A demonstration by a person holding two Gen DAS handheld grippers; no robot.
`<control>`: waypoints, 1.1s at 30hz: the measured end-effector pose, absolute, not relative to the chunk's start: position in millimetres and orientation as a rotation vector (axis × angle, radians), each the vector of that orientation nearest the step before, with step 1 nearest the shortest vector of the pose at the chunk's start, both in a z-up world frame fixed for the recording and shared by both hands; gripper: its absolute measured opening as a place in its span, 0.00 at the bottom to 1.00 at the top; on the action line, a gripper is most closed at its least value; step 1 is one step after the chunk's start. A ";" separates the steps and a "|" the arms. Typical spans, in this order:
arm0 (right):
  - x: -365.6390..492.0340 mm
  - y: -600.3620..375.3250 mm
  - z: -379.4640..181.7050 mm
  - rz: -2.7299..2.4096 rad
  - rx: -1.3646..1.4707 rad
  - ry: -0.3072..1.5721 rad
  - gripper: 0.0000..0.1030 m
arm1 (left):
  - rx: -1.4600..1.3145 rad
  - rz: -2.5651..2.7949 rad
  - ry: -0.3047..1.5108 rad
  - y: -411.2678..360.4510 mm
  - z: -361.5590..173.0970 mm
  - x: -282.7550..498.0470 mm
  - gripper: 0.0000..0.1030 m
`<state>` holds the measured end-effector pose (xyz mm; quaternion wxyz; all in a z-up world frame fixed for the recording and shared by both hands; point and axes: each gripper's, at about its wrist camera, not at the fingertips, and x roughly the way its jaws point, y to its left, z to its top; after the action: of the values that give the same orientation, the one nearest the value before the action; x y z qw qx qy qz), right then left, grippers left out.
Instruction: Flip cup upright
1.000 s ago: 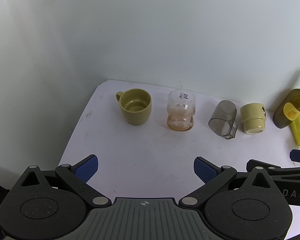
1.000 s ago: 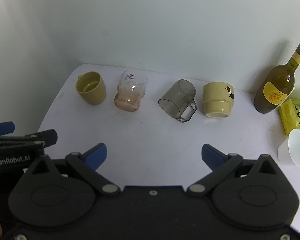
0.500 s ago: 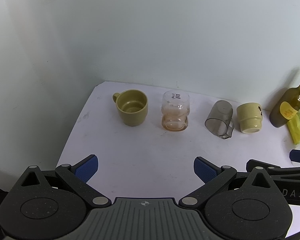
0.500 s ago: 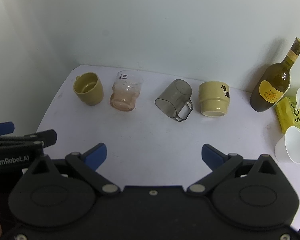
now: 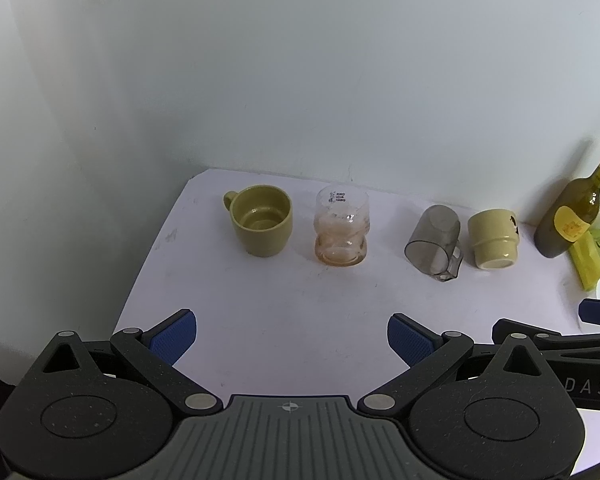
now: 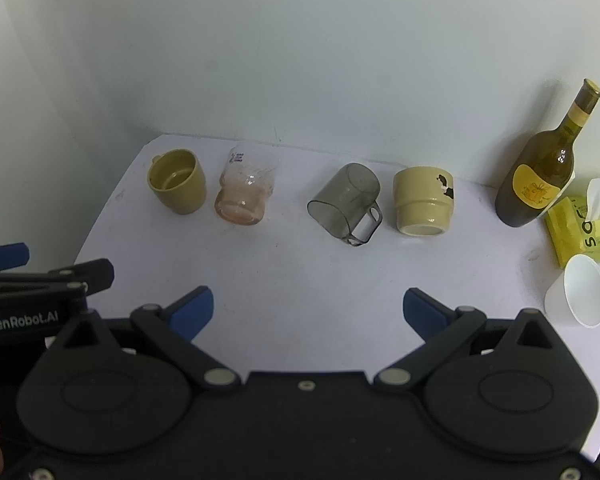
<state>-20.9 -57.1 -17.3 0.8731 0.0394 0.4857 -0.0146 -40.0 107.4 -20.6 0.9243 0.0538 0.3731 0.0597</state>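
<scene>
smoky grey mug (image 6: 345, 203): on its side on white table (image 6: 300, 272), between orange-tinted glass (image 6: 244, 190) and cream cup (image 6: 423, 200) | left gripper (image 5: 292, 338): jaws wide apart, holding nothing | right gripper (image 6: 308, 312): jaws wide apart, holding nothing

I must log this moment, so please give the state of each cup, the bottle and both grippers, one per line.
olive mug: upright, empty
pink glass: upright
grey clear cup: on its side
cream mug: upside down
white cup: tipped, mouth facing the camera
bottle: upright
left gripper: open, holding nothing
right gripper: open, holding nothing
</scene>
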 end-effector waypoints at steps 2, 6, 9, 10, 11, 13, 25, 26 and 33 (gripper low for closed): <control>-22.2 -57.3 -15.1 -0.036 0.079 1.010 0.99 | 0.107 0.117 0.762 106.4 -20.1 -40.6 1.00; -22.5 -57.1 -12.6 -0.045 0.074 1.010 0.99 | 0.102 0.108 0.762 107.2 -20.3 -40.2 1.00; -22.5 -55.1 -13.1 -0.049 0.065 1.016 0.99 | 0.087 0.103 0.767 110.3 -22.0 -39.1 1.00; -22.6 -53.8 -13.6 -0.050 0.061 1.019 0.99 | 0.083 0.101 0.770 111.6 -23.1 -38.6 1.00; -22.8 -52.3 -13.9 -0.051 0.059 1.022 0.99 | 0.081 0.099 0.774 113.3 -24.0 -38.2 1.00; -23.4 -50.0 -14.3 -0.059 0.062 1.023 0.99 | 0.079 0.092 0.782 117.3 -25.1 -37.5 1.00; -25.4 -33.5 -23.4 -0.129 0.111 1.044 0.99 | 0.138 0.028 0.822 138.4 -30.6 -25.7 1.00; -26.7 -32.9 -24.5 -0.143 0.123 1.044 0.99 | 0.152 0.016 0.826 138.8 -31.1 -23.5 1.00; -37.1 -43.1 -36.1 -0.227 0.224 1.061 0.99 | 0.249 -0.065 0.844 124.2 -36.8 -17.3 1.00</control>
<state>-37.1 -43.1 -36.1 0.8505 0.1062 0.5037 -0.1076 -17.3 124.2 -36.8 0.9043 0.1203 0.4084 -0.0315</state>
